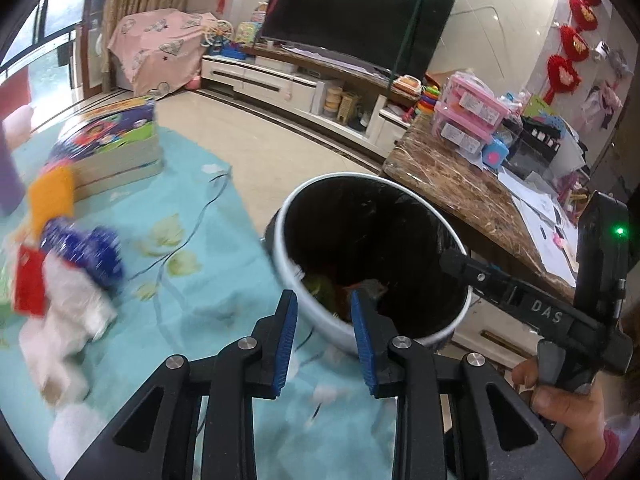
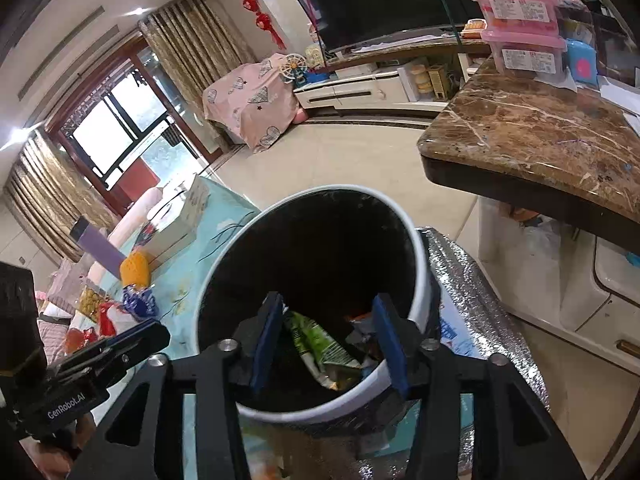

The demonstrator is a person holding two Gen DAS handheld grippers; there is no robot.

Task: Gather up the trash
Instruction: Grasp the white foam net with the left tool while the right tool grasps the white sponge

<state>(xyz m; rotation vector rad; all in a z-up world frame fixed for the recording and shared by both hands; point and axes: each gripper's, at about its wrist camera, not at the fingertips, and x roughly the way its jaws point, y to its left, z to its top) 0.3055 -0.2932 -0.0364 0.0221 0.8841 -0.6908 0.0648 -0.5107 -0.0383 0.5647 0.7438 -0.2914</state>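
A white-rimmed trash bin (image 1: 280, 220) (image 2: 420, 252) with a black liner stands at the edge of a teal mat (image 1: 208, 264). A green wrapper (image 2: 316, 340) and other scraps lie inside it. My left gripper (image 1: 323, 308) hovers over the bin's near rim, open with nothing between its blue pads. My right gripper (image 2: 328, 312) is over the bin's mouth, open and empty. More trash lies on the mat to the left: a blue packet (image 1: 88, 252) (image 2: 138, 300), white tissue (image 1: 68, 308), a red wrapper (image 1: 30, 288) and an orange piece (image 1: 52, 196).
A brown marble table (image 2: 532, 136) carrying pink boxes (image 2: 516, 12) juts in at the right, close to the bin. A silver insulated bag (image 2: 460, 280) lies beside the bin. A stack of boxed books (image 1: 116, 148) sits on the mat. A TV and low cabinet line the far wall.
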